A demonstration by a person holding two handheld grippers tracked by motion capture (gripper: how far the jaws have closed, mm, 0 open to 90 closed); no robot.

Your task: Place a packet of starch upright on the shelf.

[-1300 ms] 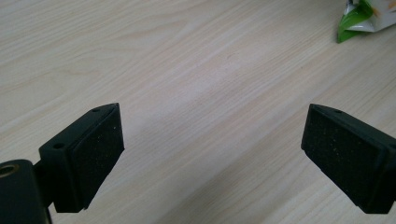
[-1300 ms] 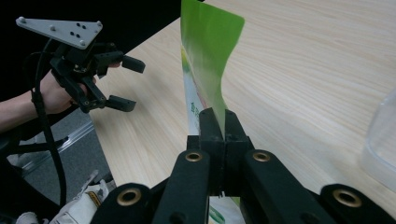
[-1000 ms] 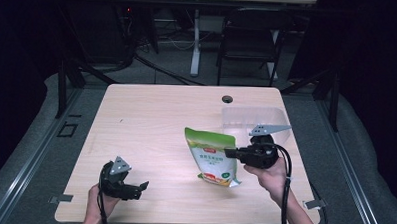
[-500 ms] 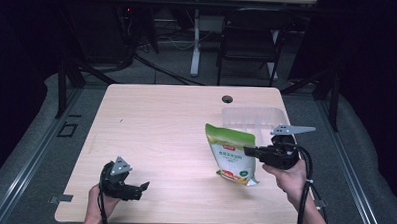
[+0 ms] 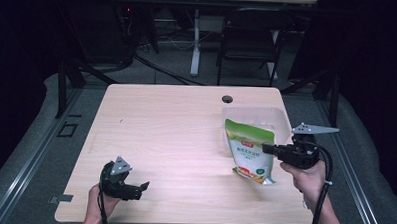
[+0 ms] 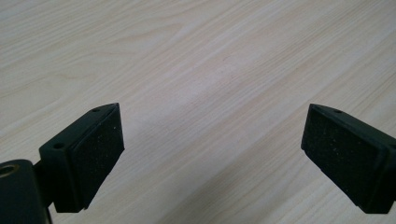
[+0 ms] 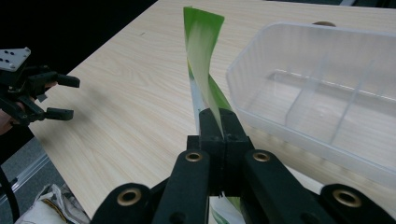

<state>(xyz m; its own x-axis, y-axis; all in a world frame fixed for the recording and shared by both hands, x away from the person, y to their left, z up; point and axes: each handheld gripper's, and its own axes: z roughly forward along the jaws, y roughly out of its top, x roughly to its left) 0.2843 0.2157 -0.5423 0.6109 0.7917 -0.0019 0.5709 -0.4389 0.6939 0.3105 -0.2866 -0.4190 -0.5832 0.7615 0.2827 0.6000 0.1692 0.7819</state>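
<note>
A green and white snack pouch (image 5: 247, 149) hangs upright in the air at the table's right side, just in front of a clear plastic bin (image 5: 282, 119). My right gripper (image 5: 268, 149) is shut on the pouch's right edge; in the right gripper view the jaws pinch the thin green pouch (image 7: 203, 70) edge-on, with the divided clear bin (image 7: 327, 88) to its right. My left gripper (image 5: 140, 188) rests near the table's front left, jaws wide open over bare wood with nothing between its pads (image 6: 100, 149).
The light wooden table (image 5: 170, 136) has a small dark grommet hole (image 5: 227, 99) near its far edge. A dark chair (image 5: 249, 41) and a table leg stand beyond it on the floor. The left gripper (image 7: 51, 98) appears far left in the right gripper view.
My right gripper has carried the pouch to the right, from the table's middle right toward the clear bin. The left gripper has stayed in place.
</note>
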